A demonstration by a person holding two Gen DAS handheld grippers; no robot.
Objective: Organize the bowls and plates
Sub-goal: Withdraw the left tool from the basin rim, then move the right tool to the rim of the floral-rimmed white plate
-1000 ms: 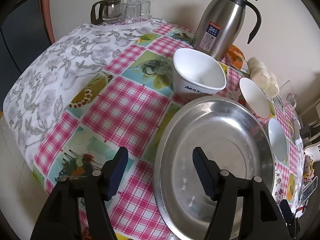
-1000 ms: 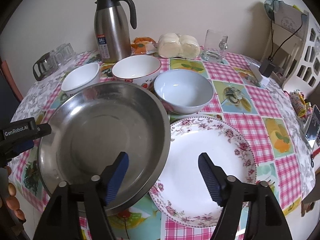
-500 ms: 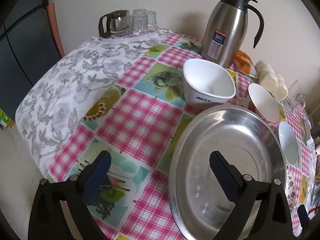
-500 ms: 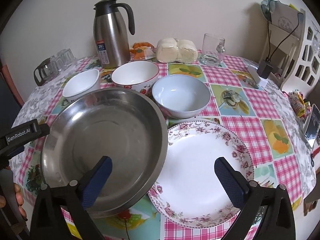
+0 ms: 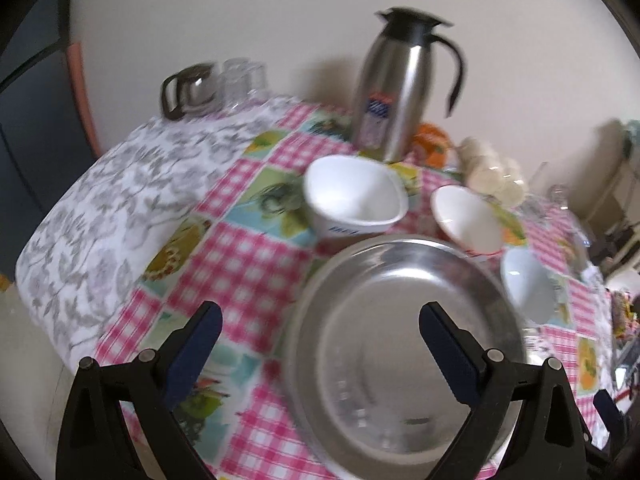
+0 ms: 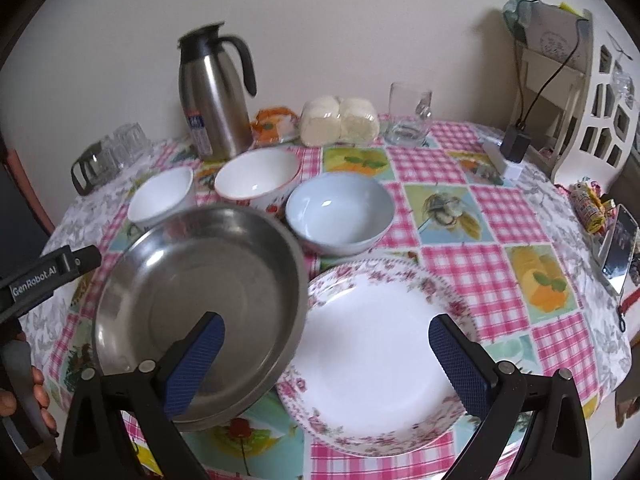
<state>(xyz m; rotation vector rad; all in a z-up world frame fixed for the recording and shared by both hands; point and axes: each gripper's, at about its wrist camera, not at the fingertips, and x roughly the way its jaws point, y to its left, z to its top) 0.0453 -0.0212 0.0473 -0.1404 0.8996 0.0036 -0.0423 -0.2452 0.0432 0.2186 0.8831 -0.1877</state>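
Left wrist view: from the table's left edge, angled down and rightward, close above the steel plate (image 5: 404,344). Right wrist view: from the near edge, facing the wall, over the floral plate (image 6: 384,356). Shared: steel plate, three bowls, thermos (image 5: 396,88) (left view motion-blurred).

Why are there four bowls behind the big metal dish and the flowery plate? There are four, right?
Not quite: there are three bowls, not four. The right wrist view shows a small white bowl, a red-trimmed bowl and a pale blue bowl in a row behind the big metal dish and the flowery plate.
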